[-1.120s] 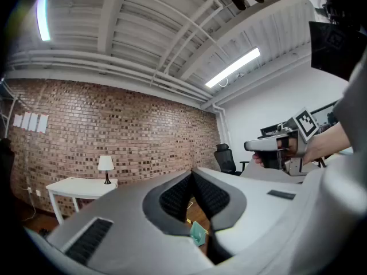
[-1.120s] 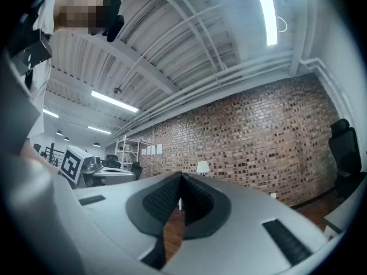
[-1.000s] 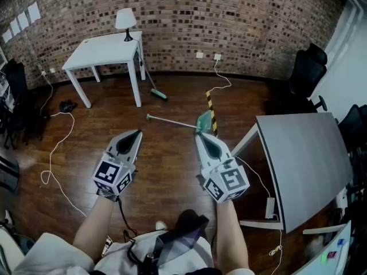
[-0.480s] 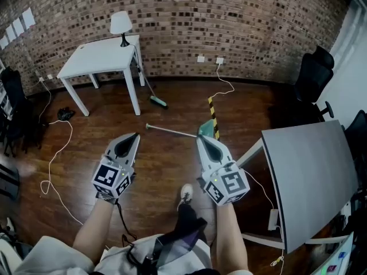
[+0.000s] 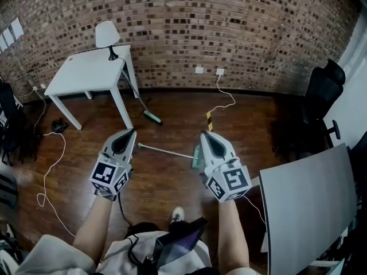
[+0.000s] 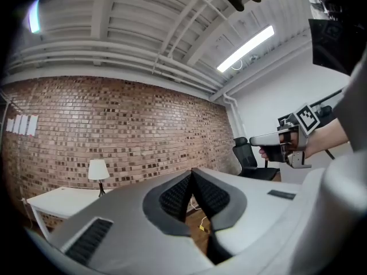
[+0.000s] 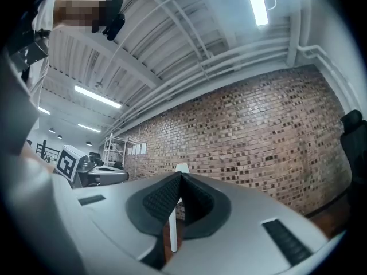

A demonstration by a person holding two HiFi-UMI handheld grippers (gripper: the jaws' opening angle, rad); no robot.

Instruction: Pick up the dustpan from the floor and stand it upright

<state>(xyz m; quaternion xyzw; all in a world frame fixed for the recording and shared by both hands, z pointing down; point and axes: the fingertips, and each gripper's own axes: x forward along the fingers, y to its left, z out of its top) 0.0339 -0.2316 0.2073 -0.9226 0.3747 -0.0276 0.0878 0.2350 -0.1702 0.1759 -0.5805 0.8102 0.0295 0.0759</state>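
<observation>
Left gripper (image 5: pixel 131 132), right gripper (image 5: pixel 203 134) closed, dustpan (image 5: pixel 196 157) flat

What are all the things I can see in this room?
Dustpan: one, green, lying on the floor ahead.
Broom: one, green head, leaning against the white table.
White table: one, by the brick wall.
Lamp: one, white shade, on that table.
Grey table: one, at right.
Chair: one, black, far right.
Cables: several, white, on floor.
Left gripper: one, grey, shut, empty.
Right gripper: one, grey, shut, empty.
</observation>
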